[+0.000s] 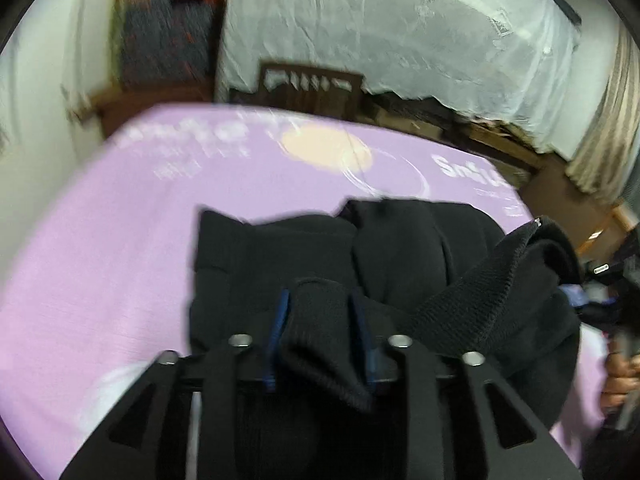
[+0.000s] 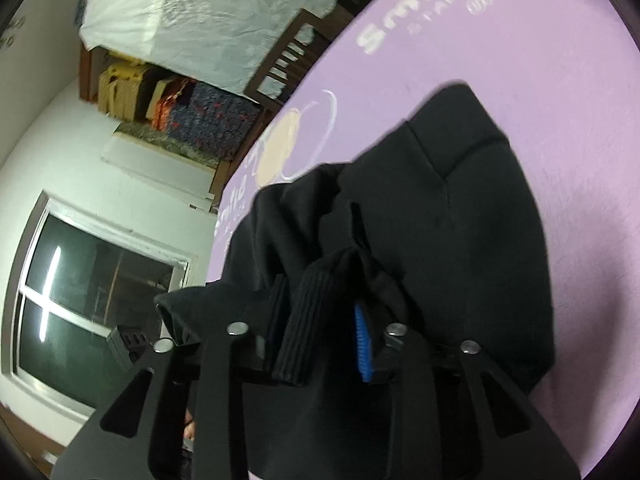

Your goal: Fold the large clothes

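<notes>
Two grippers work at one black garment (image 1: 400, 248), a thick sweatshirt-like piece that lies bunched on a lilac printed cloth (image 1: 100, 240) covering the surface.

From the left wrist view, the left gripper (image 1: 320, 320) has a ribbed black hem of the garment between its blue-lined fingers (image 1: 280, 320). Its jaws stand partly apart, and the fabric fills the gap between them; whether the pads press on it is hard to tell through the blur. A knitted band of the same garment stretches away to the right edge of that view, where the right gripper (image 1: 612, 280) and a hand (image 1: 618, 380) show only in part.

From the right wrist view, the right gripper (image 2: 320, 332) has a ribbed cuff or hem standing between its jaws, which are also partly apart. One blue pad (image 2: 363, 344) shows bare, with a gap between it and the ribbed fold, so that side is not pressing the cloth. The bulk of the garment spreads ahead of it on the lilac cloth.

Beyond the surface stand a dark wooden chair (image 1: 312, 88), furniture draped in a pale sheet (image 1: 400, 32) and a stack of folded blankets (image 2: 208, 116). A dark window (image 2: 92, 292) shows in the right wrist view.
</notes>
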A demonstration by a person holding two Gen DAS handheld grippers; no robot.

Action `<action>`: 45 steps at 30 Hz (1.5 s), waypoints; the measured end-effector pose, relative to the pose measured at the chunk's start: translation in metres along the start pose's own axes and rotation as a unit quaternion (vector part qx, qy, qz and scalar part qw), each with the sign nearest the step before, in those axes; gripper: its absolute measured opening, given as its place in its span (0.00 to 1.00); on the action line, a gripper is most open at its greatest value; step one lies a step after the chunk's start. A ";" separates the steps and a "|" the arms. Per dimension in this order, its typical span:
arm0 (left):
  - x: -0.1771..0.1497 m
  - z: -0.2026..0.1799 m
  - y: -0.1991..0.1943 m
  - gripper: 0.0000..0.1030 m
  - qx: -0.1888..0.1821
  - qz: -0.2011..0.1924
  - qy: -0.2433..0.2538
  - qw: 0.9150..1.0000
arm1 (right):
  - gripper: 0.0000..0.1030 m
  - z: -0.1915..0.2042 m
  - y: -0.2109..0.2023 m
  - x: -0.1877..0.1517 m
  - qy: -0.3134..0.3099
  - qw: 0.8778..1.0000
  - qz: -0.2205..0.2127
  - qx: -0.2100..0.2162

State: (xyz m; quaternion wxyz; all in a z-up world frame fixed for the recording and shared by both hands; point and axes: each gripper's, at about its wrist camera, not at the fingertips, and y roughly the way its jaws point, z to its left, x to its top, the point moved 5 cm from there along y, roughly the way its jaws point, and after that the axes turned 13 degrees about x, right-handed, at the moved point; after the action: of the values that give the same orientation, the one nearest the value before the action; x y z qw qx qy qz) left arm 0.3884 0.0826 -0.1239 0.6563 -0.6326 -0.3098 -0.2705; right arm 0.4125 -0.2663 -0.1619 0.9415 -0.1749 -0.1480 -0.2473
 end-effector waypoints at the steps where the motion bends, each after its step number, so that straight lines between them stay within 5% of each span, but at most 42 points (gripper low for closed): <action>1: 0.000 -0.001 -0.009 0.38 0.017 -0.016 0.009 1.000 | 0.56 0.009 -0.005 0.000 -0.019 1.000 -0.006 0.004; 12: 0.002 -0.012 -0.083 0.48 0.066 -0.125 0.029 0.990 | 0.59 0.062 -0.022 -0.034 -0.143 0.989 -0.015 -0.027; 20: -0.004 -0.020 -0.098 0.57 0.070 -0.146 0.038 0.986 | 0.59 0.066 -0.030 -0.062 -0.173 0.984 -0.020 -0.043; 23: -0.004 -0.015 -0.093 0.69 0.064 -0.134 0.033 0.988 | 0.59 0.064 -0.034 -0.068 -0.172 0.984 -0.024 -0.045; 31: 0.006 0.047 -0.023 0.66 0.004 -0.017 -0.057 0.998 | 0.59 0.056 -0.055 -0.063 -0.190 0.975 -0.064 -0.096; 36: 0.016 0.034 -0.003 0.66 -0.011 -0.016 -0.021 1.000 | 0.59 0.048 -0.040 -0.030 -0.192 0.973 -0.046 -0.121; 45: 0.018 0.027 0.043 0.68 -0.041 0.020 -0.028 0.999 | 0.66 0.012 0.024 0.014 -0.173 0.974 0.015 -0.148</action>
State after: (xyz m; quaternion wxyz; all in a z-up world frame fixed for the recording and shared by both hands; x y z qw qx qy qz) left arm 0.4310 0.1121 -0.1385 0.6261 -0.6723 -0.3044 -0.2517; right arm 0.4344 -0.2480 -0.1519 0.8690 -0.3547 -0.2672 -0.2180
